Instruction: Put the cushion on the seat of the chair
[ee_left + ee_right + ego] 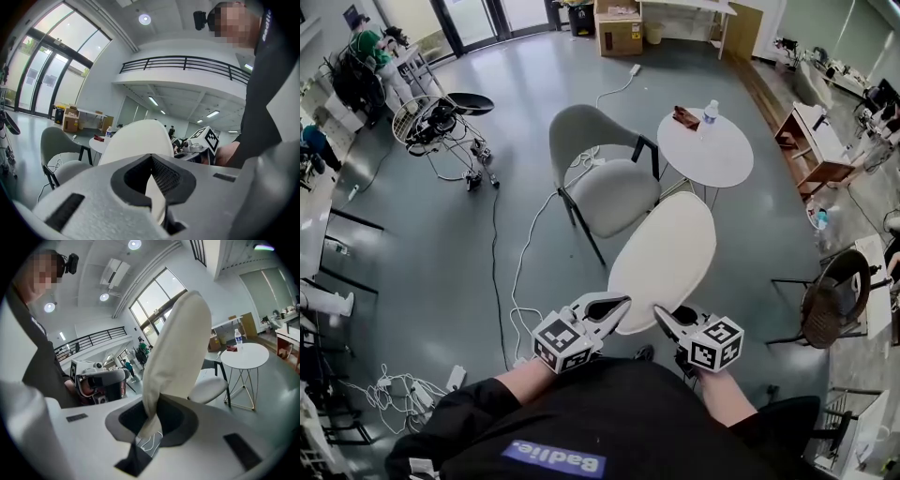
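A cream oval cushion (pixel 664 258) hangs in the air in front of me, held by its near edge. My left gripper (pixel 614 305) is shut on the left of that edge and my right gripper (pixel 666 321) on the right. The grey shell chair (pixel 600 159) stands just beyond the cushion's far end, its seat (pixel 614 199) bare. In the left gripper view the cushion (pixel 136 140) rises from the shut jaws, with the chair (pixel 56 145) behind at the left. In the right gripper view the cushion (pixel 180 348) is pinched and bunched between the pads.
A round white table (pixel 705 150) with a bottle (pixel 710 112) stands right of the chair. White and black cables (pixel 520 272) run over the floor to its left. A dark chair (pixel 834 300) is at the right, a wire frame stand (pixel 441 122) at the far left, and a cardboard box (pixel 619 33) at the back.
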The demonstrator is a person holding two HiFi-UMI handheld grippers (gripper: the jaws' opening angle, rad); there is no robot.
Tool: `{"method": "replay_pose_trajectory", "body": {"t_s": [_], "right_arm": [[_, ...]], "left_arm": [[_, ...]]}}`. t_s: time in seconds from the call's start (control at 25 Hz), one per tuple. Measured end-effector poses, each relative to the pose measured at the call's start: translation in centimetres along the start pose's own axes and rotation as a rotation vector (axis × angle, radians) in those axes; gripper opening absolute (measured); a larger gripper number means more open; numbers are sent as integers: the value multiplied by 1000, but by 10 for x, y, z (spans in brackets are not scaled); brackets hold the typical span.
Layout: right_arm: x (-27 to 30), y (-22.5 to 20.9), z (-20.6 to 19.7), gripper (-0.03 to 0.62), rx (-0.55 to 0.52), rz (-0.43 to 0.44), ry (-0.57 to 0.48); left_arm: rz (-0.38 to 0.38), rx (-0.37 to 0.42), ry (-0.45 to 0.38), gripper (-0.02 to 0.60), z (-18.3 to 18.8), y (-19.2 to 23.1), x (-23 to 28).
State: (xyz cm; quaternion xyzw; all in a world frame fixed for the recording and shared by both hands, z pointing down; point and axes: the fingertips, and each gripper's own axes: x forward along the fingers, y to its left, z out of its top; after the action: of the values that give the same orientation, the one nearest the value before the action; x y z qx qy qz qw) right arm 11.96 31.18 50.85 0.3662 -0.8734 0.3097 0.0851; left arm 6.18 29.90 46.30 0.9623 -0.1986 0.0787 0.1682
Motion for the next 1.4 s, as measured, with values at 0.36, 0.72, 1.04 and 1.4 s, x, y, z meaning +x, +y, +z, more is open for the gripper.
{"method": "replay_pose_trajectory", "body": {"t_s": [0.36,0.72,1.04,1.4], "right_arm": [[-3,-33,8,67,-29,68,-18],[30,-66,30,67,-12,74,-3],[114,-87,76,67,30,59,-4],[206,-118,139,66,101,-13,-11]], "left_arm": [[95,6,-9,15,6,7,24],[167,1,-65,15,24,55,31],[122,36,-87,17,58,156,28],[30,70,-76,15,110,272,27]]}}
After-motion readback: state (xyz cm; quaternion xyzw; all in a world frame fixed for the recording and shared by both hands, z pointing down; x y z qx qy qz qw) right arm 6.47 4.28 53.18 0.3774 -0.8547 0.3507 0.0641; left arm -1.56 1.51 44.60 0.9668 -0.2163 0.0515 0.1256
